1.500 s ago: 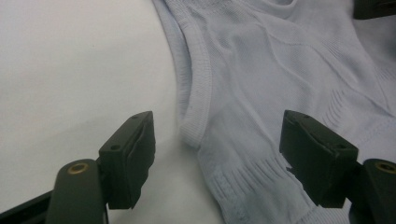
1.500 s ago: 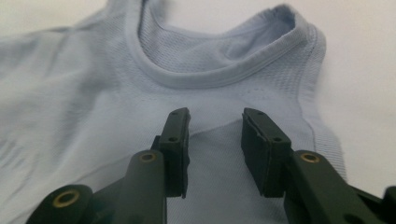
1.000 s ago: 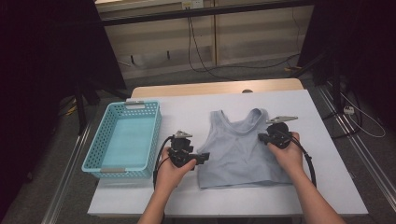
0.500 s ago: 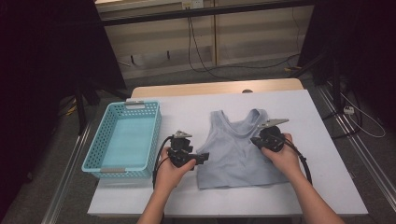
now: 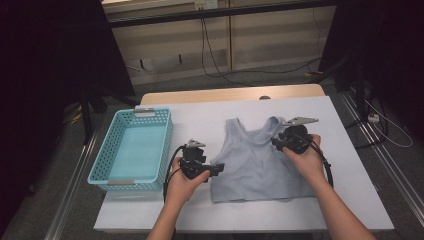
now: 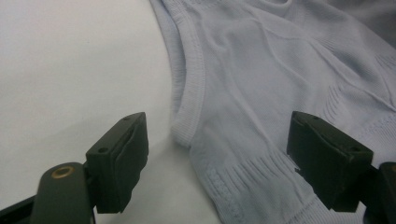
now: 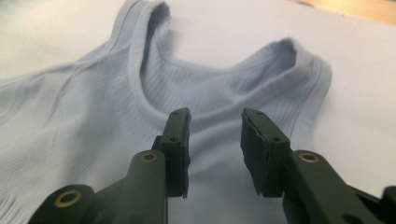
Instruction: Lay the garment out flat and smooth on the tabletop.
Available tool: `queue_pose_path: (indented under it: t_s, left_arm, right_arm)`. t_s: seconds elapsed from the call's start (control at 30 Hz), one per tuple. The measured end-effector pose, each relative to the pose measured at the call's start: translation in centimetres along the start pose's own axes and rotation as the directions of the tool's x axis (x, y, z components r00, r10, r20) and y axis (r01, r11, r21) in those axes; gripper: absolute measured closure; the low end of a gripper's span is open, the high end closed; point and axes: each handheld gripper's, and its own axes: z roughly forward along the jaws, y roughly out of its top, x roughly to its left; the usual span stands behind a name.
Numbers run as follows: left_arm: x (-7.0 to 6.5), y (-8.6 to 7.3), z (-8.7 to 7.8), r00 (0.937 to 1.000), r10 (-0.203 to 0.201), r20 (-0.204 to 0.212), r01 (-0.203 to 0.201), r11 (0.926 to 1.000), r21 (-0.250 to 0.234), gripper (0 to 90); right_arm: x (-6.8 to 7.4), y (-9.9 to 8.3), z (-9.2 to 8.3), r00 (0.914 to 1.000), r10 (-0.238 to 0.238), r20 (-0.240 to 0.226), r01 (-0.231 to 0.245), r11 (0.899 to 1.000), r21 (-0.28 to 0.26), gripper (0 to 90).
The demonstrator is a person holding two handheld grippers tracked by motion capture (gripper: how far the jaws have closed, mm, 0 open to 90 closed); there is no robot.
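A light blue-grey tank top lies flat on the white table, straps pointing away from me. My left gripper sits low at the top's left side. In the left gripper view its jaws stand wide open around the ribbed armhole edge of the tank top, and the pads do not press on it. My right gripper hovers over the right shoulder area. Its jaws have just been opening; they stand partly apart above the neckline of the tank top with no cloth pinched between them.
A teal mesh basket stands empty at the table's left, close to my left hand. Bare white table surrounds the top. Beyond the table's far wooden edge are the floor, cables and dark stands.
My right gripper has shifted slightly left over the top's right shoulder, and its jaws have come apart. The left hand and the tank top stay where they were.
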Motion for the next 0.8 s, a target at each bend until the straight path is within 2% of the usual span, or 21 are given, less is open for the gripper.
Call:
queue_pose_path:
  t_s: [0.27, 0.4, 0.5, 0.67, 0.8]
  left_arm:
    - [0.2, 0.1, -0.3, 1.0, -0.006, -0.007, 0.006, 1.0, -0.006, 20.5]
    - [0.2, 0.1, -0.4, 1.0, -0.001, -0.001, 0.001, 1.0, -0.009, 20.5]
    - [0.2, 0.1, -0.3, 1.0, 0.0, 0.0, 0.0, 1.0, -0.006, 20.5]
    - [0.2, 0.2, -0.5, 1.0, -0.005, -0.001, 0.005, 0.9999, -0.014, 20.5]
    - [0.3, 0.2, -0.7, 1.0, -0.009, -0.001, 0.009, 0.9998, -0.018, 20.5]
  right_arm:
    - [0.7, 1.4, 2.3, 0.9997, -0.012, 0.024, 0.011, 0.999, 0.037, 61.4]
    - [0.8, 1.9, 3.3, 0.9996, 0.019, 0.019, -0.02, 0.999, 0.038, 65.8]
    - [1.0, 1.7, 4.3, 0.9993, 0.023, 0.028, -0.025, 0.997, 0.068, 69.7]
    - [1.1, 0.8, 5.9, 0.9991, 0.035, 0.026, -0.038, 0.988, 0.149, 73.5]
    - [1.1, 0.8, 5.8, 0.999, 0.039, 0.022, -0.041, 0.99, 0.138, 72.6]
